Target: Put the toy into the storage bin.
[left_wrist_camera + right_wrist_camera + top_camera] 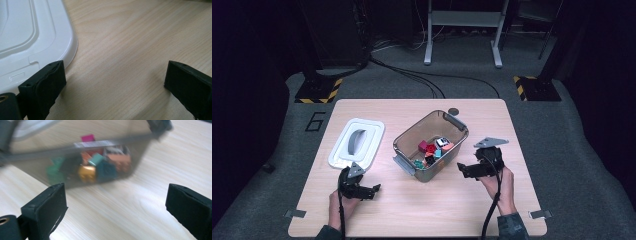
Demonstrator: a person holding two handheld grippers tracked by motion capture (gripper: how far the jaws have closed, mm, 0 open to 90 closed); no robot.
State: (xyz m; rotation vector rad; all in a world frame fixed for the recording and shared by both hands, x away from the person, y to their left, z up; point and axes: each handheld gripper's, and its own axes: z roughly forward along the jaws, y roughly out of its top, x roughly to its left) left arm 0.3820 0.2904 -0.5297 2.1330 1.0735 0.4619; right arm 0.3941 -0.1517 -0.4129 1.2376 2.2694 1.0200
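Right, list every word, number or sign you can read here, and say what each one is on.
"6": a large dark numeral on the grey floor, just left of the table.
Yellow-and-black hazard stripes, no wording: on the two black stand bases on the floor beyond the table.
Nothing readable on the white lid, the clear bin or the blurred toy blocks inside it.

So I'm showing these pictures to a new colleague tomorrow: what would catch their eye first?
Most likely the clear plastic tub at the middle of the pale wooden table, with bright toy blocks piled inside. To its left lies the white rectangular lid, off the tub. The right claw stands open beside the tub, and the left claw is open just below the lid.
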